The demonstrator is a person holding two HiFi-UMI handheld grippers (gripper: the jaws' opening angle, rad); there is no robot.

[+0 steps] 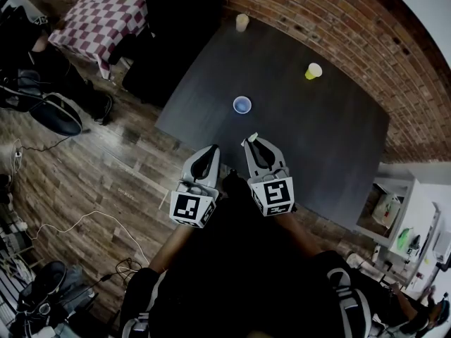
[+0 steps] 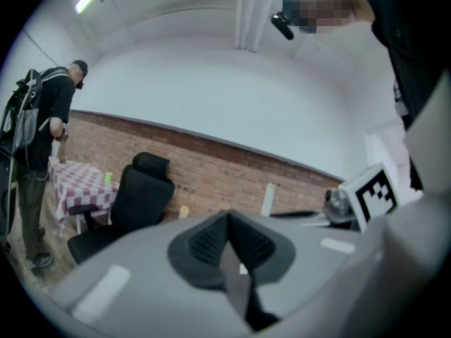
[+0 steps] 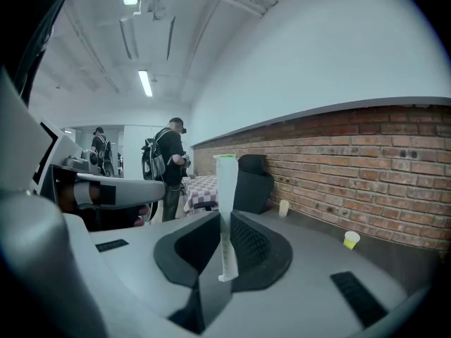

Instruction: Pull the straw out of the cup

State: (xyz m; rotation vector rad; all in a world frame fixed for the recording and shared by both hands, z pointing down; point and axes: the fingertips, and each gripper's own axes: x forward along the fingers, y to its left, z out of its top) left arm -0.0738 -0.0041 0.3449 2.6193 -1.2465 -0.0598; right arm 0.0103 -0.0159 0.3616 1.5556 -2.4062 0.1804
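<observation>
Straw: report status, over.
Right gripper shut on straw. Straw held off the table, clear of blue cup. Left gripper shut, empty. No obstruction seen.

Cup (image 1: pixel 242 105) on table (image 1: pixel 317 146), seemingly near edge.

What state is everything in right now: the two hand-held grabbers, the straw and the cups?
left gripper: shut, empty.
right gripper: shut on the straw.
straw: out of the cup, clamped in the right gripper.
blue cup: upright on the table, no straw in it.
yellow cup: upright, standing alone.
cream cup: upright near the table's far edge.
</observation>
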